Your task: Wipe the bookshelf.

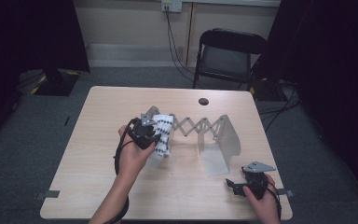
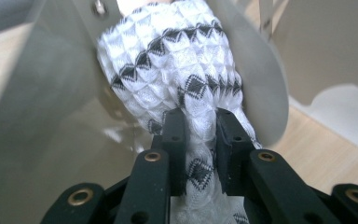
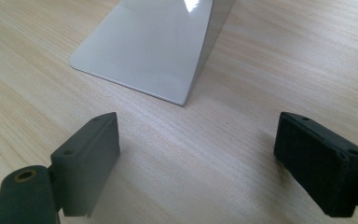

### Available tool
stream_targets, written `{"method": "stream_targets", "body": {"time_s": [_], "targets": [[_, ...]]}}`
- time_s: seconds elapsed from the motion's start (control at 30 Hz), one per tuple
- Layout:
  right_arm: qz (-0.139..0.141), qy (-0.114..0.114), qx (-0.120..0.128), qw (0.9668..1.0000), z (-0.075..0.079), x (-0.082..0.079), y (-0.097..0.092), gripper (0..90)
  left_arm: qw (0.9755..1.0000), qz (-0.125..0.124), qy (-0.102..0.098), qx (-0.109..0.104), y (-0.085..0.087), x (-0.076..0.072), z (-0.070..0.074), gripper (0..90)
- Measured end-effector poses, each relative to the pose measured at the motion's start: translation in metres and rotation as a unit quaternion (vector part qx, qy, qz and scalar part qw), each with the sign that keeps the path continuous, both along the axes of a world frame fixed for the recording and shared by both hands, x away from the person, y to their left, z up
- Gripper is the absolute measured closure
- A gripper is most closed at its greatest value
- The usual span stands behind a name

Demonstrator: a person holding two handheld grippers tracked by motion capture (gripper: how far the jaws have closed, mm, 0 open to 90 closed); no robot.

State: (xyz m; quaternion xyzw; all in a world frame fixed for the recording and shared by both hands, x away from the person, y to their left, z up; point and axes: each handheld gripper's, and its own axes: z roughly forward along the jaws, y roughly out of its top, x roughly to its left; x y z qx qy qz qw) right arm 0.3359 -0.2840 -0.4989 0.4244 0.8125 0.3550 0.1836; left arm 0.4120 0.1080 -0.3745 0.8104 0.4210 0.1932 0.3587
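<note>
A white knitted cloth with black diamond bands (image 1: 163, 133) (image 2: 177, 70) hangs bunched against the left end plate (image 1: 154, 156) of a grey expanding rack (image 1: 198, 126) in the middle of the table. My left gripper (image 1: 156, 140) (image 2: 200, 126) is shut on the cloth, whose fabric is pinched between the two black pads and runs down between the jaws. My right gripper (image 1: 230, 184) (image 3: 196, 154) lies low near the table's front right edge, jaws wide apart, with bare wood between them. In front of it lies the flat foot (image 3: 154, 51) of the rack's right end plate (image 1: 221, 144).
The wooden table (image 1: 102, 186) has a round cable hole (image 1: 203, 101) near its far edge. A black folding chair (image 1: 228, 56) stands behind the table. Cables hang from a wall socket (image 1: 171, 5). Dark curtains flank both sides.
</note>
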Motion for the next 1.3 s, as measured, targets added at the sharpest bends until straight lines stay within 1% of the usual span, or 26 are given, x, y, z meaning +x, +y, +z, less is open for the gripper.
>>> {"method": "stream_targets", "body": {"time_s": [0.03,0.1,0.17,0.2,0.23,0.27,0.37,0.47,0.5,0.57,0.6,0.63,0.7,0.73,0.83,0.87,0.9,0.93,0.97,1.03,1.07,1.1,1.13,1.17,1.27,1.3], "targets": [[0.0,0.0,0.0,1.0,0.0,0.0,0.0,13.5,1.0,0.003,0.003,0.0,-0.002,0.003,-0.001,75.9],[0.0,0.0,0.0,1.0,0.0,0.0,0.0,13.5,1.0,0.004,0.002,-0.002,-0.002,0.005,-0.002,75.9],[0.001,0.0,0.0,1.0,0.0,0.0,0.0,13.5,0.9999,0.009,0.007,-0.003,-0.002,0.008,-0.008,75.9],[0.001,0.0,0.0,1.0,0.0,0.0,0.0,13.5,0.9999,0.01,0.008,0.0,-0.003,0.009,-0.011,75.9],[0.001,0.0,0.0,1.0,0.0,0.0,0.0,13.5,0.9999,0.008,0.01,0.007,-0.003,0.009,-0.013,75.9],[0.001,0.0,0.0,1.0,0.0,0.0,0.0,13.5,0.9999,0.008,0.01,0.007,-0.003,0.009,-0.013,75.9],[0.002,0.0,0.0,1.0,0.0,0.0,0.0,13.5,0.9998,0.012,0.018,0.002,-0.002,0.008,-0.02,75.9],[0.002,0.0,0.0,1.0,0.0,0.0,0.0,13.5,0.9996,0.015,0.024,0.004,-0.002,0.008,-0.024,75.9],[0.002,0.0,0.0,1.0,0.0,0.0,0.0,13.5,0.9995,0.017,0.025,0.001,-0.003,0.007,-0.026,75.9],[0.003,0.0,0.0,1.0,0.0,0.0,0.0,13.5,0.9994,0.015,0.032,0.006,-0.002,0.007,-0.032,75.9],[0.002,0.0,0.0,1.0,0.0,0.0,0.0,13.5,0.9993,0.018,0.033,0.002,-0.002,0.007,-0.035,75.9],[0.002,0.0,0.0,1.0,0.0,0.0,0.0,13.5,0.9993,0.018,0.033,0.002,-0.002,0.007,-0.035,76.0],[0.003,0.0,0.0,1.0,0.0,0.0,0.0,13.5,0.999,0.018,0.04,0.003,-0.001,0.008,-0.04,76.0],[0.002,0.0,0.0,1.0,0.0,0.0,0.0,13.5,0.9989,0.018,0.044,0.005,-0.001,0.008,-0.045,76.0],[0.002,0.0,0.0,1.0,0.0,0.0,0.0,13.5,0.9989,0.019,0.043,0.008,-0.002,0.007,-0.049,76.0],[0.003,0.0,0.0,1.0,0.0,0.0,0.0,13.5,0.9986,0.018,0.048,0.011,-0.002,0.007,-0.052,76.0],[0.003,0.0,0.0,1.0,0.0,0.0,0.0,13.5,0.9986,0.018,0.048,0.011,-0.002,0.007,-0.052,76.0],[0.003,0.0,0.0,1.0,0.0,0.0,0.0,13.5,0.9984,0.018,0.052,0.011,-0.003,0.007,-0.056,76.0],[0.003,0.0,0.0,1.0,0.0,0.0,0.0,13.5,0.9984,0.018,0.052,0.011,-0.003,0.007,-0.056,76.0],[0.003,0.0,0.0,1.0,0.0,0.0,0.0,13.5,0.9981,0.018,0.057,0.015,-0.002,0.005,-0.063,76.0],[0.003,0.0,0.0,1.0,0.0,0.0,0.0,13.5,0.998,0.019,0.059,0.013,-0.003,0.005,-0.066,76.1],[0.002,0.0,0.0,1.0,0.0,0.0,0.0,13.5,0.998,0.019,0.059,0.013,-0.003,0.005,-0.066,76.1],[0.003,0.0,0.0,1.0,0.0,0.0,0.0,13.5,0.9977,0.018,0.063,0.017,-0.003,0.003,-0.071,76.1],[0.003,0.0,0.0,1.0,0.0,0.0,0.0,13.5,0.9977,0.018,0.063,0.017,-0.003,0.003,-0.071,76.1],[0.002,0.0,0.0,1.0,0.0,0.0,0.0,13.5,0.9973,0.016,0.069,0.019,-0.002,0.002,-0.079,76.1],[0.002,0.0,0.0,1.0,0.0,0.0,0.0,13.5,0.9973,0.016,0.069,0.019,-0.002,0.002,-0.079,76.2]]}}
